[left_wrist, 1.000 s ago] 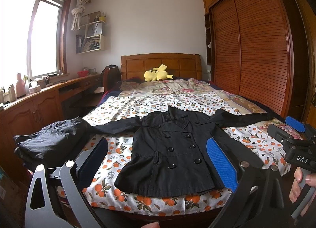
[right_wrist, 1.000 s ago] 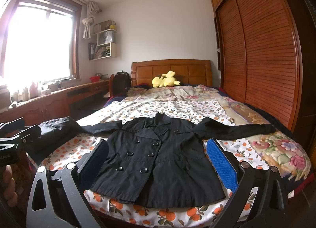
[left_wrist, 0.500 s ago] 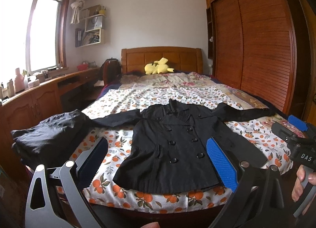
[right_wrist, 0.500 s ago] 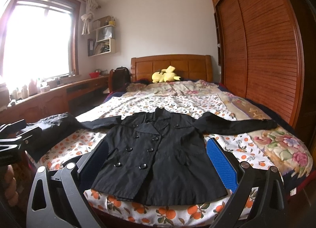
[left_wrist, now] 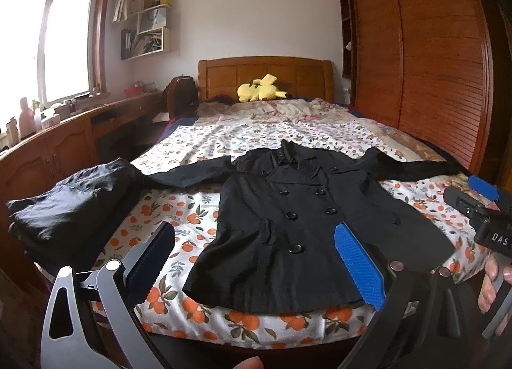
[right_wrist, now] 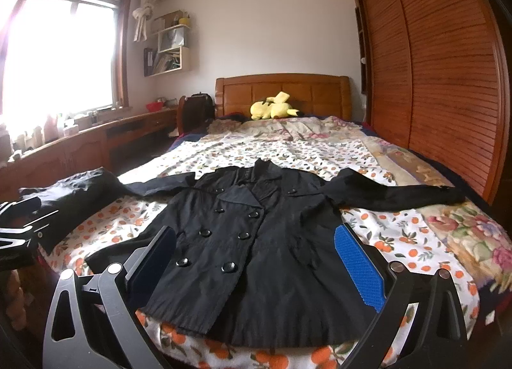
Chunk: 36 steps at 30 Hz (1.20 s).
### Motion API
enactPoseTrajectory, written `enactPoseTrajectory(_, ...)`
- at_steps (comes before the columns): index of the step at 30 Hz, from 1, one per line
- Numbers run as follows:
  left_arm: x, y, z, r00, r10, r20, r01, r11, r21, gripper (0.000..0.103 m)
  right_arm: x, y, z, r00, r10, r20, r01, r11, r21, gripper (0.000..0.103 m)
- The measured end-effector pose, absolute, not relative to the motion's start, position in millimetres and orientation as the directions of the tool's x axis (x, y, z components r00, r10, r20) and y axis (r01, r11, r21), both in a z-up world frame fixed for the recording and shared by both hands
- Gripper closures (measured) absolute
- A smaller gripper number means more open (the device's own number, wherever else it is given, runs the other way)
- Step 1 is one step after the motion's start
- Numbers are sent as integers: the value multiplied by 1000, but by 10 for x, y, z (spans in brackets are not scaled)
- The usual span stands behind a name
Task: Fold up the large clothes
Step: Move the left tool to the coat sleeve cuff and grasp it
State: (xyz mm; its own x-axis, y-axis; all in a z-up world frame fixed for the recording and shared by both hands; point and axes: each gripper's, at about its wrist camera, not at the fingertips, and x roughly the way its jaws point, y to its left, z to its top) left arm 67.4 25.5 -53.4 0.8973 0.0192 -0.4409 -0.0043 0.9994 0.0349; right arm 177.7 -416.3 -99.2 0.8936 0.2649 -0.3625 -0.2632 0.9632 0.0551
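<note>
A black double-breasted coat (left_wrist: pixel 297 209) (right_wrist: pixel 256 241) lies flat, front up, on the foot of the bed, both sleeves spread out sideways. My left gripper (left_wrist: pixel 252 257) hangs open above the coat's hem with nothing between its fingers. My right gripper (right_wrist: pixel 254 260) is open too, just short of the hem, holding nothing. The left wrist view also catches the right gripper's body (left_wrist: pixel 480 212) at the right edge, held by a hand (left_wrist: pixel 492 282). In the right wrist view the left gripper's body (right_wrist: pixel 19 225) shows at the left edge.
A folded black garment (left_wrist: pixel 70 202) sits at the bed's left corner, touching the coat's left sleeve. The bed (left_wrist: pixel 256 132) has an orange-print sheet and a yellow plush toy (left_wrist: pixel 260 92) by the headboard. A wooden desk (left_wrist: pixel 64 145) runs along the left, a slatted wardrobe (left_wrist: pixel 432 65) along the right.
Both grippers have tilted slightly downward and drawn a little nearer the coat's hem. The coat and folded garment have not moved.
</note>
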Motion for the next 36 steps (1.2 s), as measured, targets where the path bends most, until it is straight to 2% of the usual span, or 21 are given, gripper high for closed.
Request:
enactPoseTrajectory(9, 1127, 486, -709, 876, 51, -479, -35, 999, 42, 2, 2300, -4047, -1136, 870, 312, -382, -311, 948, 66, 7)
enactPoseTrajectory(25, 1747, 886, -1038, 803, 229, -550, -225, 971, 76, 2, 3159, -3560, -1318, 778, 486, -399, -510, 859, 51, 7)
enactPoseTrajectory(31, 1983, 1048, -1132, 791, 232, -567, -221, 971, 89, 2, 3463, -3237, -1304, 770, 514, -378, -542, 840, 38, 7)
enactPoseTrajectory(36, 2260, 1199, -1257, 774, 200, -601, -197, 978, 72, 2, 3727, -3016, -1380, 756, 522, -396, -553, 832, 42, 7)
